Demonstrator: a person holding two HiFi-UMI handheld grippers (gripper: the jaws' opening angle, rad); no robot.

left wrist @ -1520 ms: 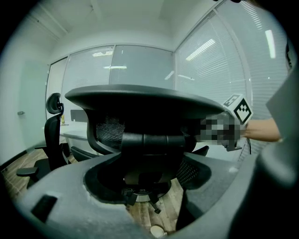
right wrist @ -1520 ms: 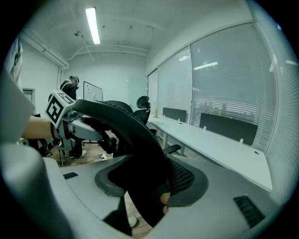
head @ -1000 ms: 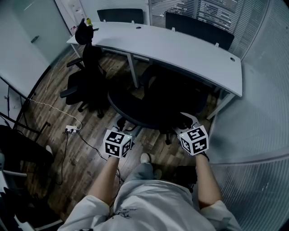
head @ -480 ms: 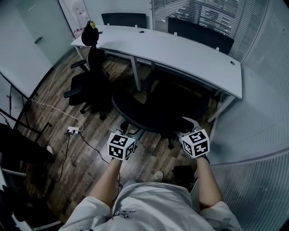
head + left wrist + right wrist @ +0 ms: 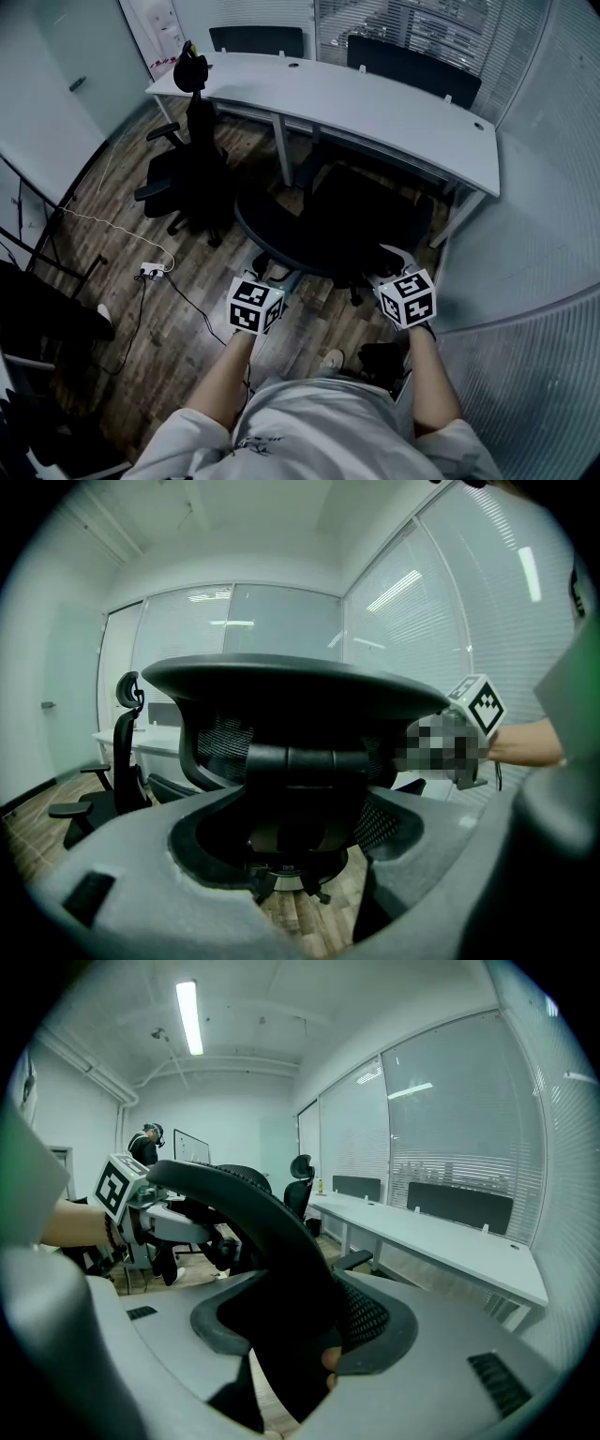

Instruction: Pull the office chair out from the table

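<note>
Between your left gripper's point(image 5: 266, 281) jaws: part of the office chair's point(image 5: 328, 220) backrest, jaws closed narrow on it. Between your right gripper's point(image 5: 394, 264) jaws: the backrest's curved rim, likewise clamped. Beyond both: seat, close to the table's point(image 5: 394, 108) near edge. Left of the left gripper: second chair point(image 5: 183, 178), apart. Right of the right gripper: glass wall point(image 5: 534, 244), near. Below the left gripper: open wood floor point(image 5: 187, 319).

The office chair backrest point(image 5: 246, 1206) is clamped between the jaws of the right gripper point(image 5: 300, 1340); a long white desk point(image 5: 441, 1241) is seen beyond.
</note>
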